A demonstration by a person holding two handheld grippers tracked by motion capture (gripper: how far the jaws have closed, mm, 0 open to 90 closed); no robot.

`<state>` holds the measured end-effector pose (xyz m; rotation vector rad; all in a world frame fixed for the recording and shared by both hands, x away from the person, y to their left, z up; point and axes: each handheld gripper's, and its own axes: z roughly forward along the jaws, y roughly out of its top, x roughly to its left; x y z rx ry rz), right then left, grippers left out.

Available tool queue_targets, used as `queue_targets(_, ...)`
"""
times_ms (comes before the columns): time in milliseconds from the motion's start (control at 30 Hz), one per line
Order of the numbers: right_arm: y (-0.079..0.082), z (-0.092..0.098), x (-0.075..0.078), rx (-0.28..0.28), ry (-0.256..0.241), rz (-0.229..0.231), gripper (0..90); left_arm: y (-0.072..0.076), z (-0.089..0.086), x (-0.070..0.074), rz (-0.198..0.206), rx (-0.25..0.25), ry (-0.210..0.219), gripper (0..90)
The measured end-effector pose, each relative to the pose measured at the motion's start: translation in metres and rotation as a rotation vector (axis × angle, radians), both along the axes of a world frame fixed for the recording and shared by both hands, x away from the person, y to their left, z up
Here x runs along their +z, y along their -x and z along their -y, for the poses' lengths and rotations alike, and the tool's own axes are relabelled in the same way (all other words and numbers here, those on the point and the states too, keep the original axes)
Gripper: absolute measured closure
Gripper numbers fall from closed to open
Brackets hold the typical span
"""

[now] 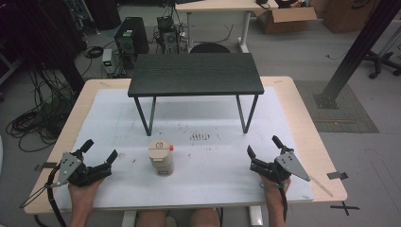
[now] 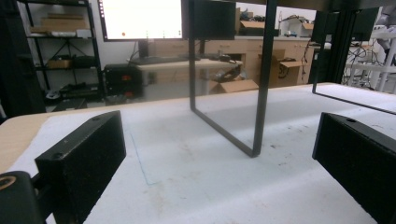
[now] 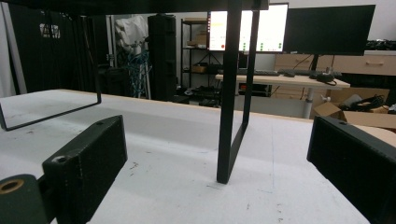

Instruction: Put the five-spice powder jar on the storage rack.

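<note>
Holding both hands low at the near edge of the white mat (image 1: 198,189), I keep the left gripper (image 1: 98,151) and right gripper (image 1: 263,145) spread wide, gripping nothing. The small jar (image 1: 161,157) stands upright between them, well apart from each, in front of the black stand (image 1: 196,74). A fast sideways approach could tip it, I judge. Open mat lies on both sides; the stand's legs (image 2: 259,93) fence the far end.

Grey floor (image 1: 302,56), pale wooden desk (image 1: 217,5) beyond the black stand (image 1: 196,74), computer tower (image 1: 131,34) left of the desk, cardboard box (image 1: 283,18) to its right, lit monitor (image 2: 140,19) behind.
</note>
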<state>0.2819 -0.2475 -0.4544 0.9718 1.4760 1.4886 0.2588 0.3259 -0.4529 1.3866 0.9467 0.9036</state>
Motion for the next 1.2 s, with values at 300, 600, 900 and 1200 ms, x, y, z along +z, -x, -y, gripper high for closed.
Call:
queue_targets(300,0.0,0.0,0.0,0.0,0.0,-0.001,4.5,0.0,0.0,0.0,0.004,0.003,0.002,0.6)
queue_targets(600,0.0,0.0,0.0,0.002,0.0,-0.003,4.5,0.0,0.0,0.0,0.004,0.001,-0.001,0.3)
queue_targets(900,0.0,0.0,0.0,0.004,0.001,-0.004,4.5,-0.001,0.002,0.002,-0.002,-0.018,-0.024,0.3)
queue_targets(1200,0.0,0.0,0.0,0.005,0.001,-0.003,4.5,0.0,0.007,0.014,0.007,-0.074,-0.029,0.3)
